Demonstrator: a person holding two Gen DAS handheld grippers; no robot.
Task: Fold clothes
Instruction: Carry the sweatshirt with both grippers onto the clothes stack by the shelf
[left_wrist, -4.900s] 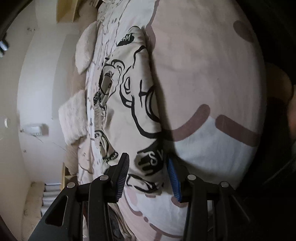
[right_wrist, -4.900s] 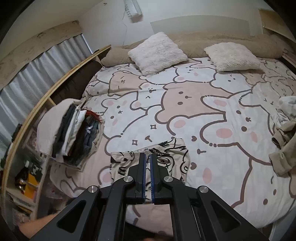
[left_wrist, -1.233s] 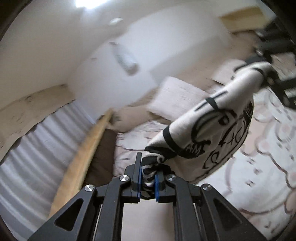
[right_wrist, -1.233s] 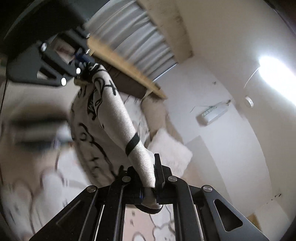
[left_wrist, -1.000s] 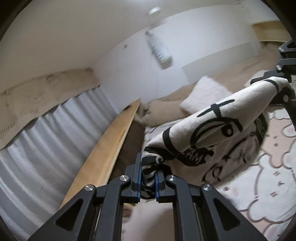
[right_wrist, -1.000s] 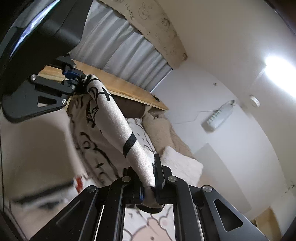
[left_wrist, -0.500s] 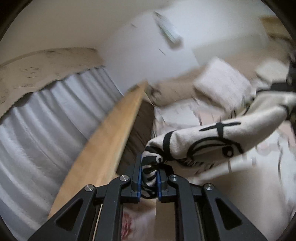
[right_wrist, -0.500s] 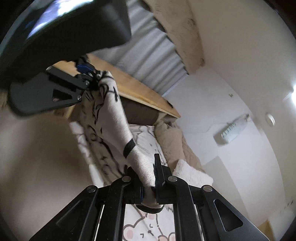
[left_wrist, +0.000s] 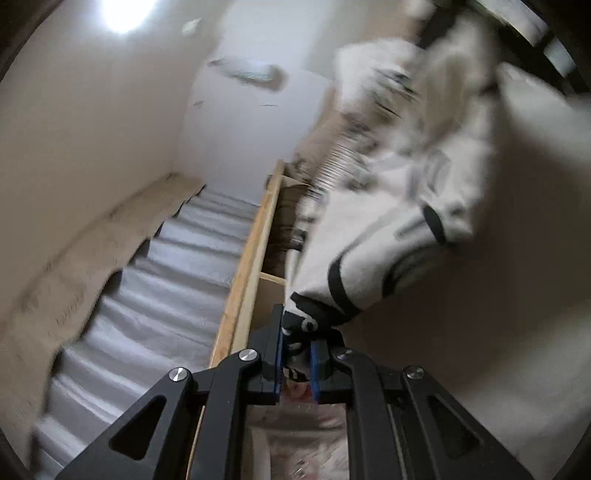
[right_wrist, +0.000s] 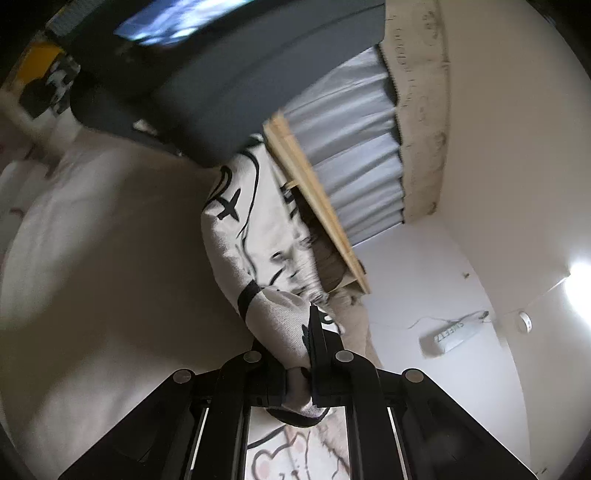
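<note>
A cream garment with black cartoon print (left_wrist: 399, 243) hangs in the air, stretched between both grippers. My left gripper (left_wrist: 295, 354) is shut on one black-printed edge of it. My right gripper (right_wrist: 299, 362) is shut on the other end of the garment (right_wrist: 251, 236), which runs away from me toward the left gripper's dark body (right_wrist: 207, 92) at the top. Both views are blurred by motion. The lower part of the garment is hidden.
A wooden bed rail (left_wrist: 243, 273) and grey curtain (left_wrist: 159, 288) lie to the left. The bear-print bedsheet (right_wrist: 295, 454) shows below the right gripper. A white power strip (right_wrist: 454, 332) hangs on the wall. A pale blurred surface (right_wrist: 92, 277) fills the left of the right view.
Both grippers have swung and tilted with the garment still held between them; the left view now looks more toward ceiling and wall, and the garment is blurred.
</note>
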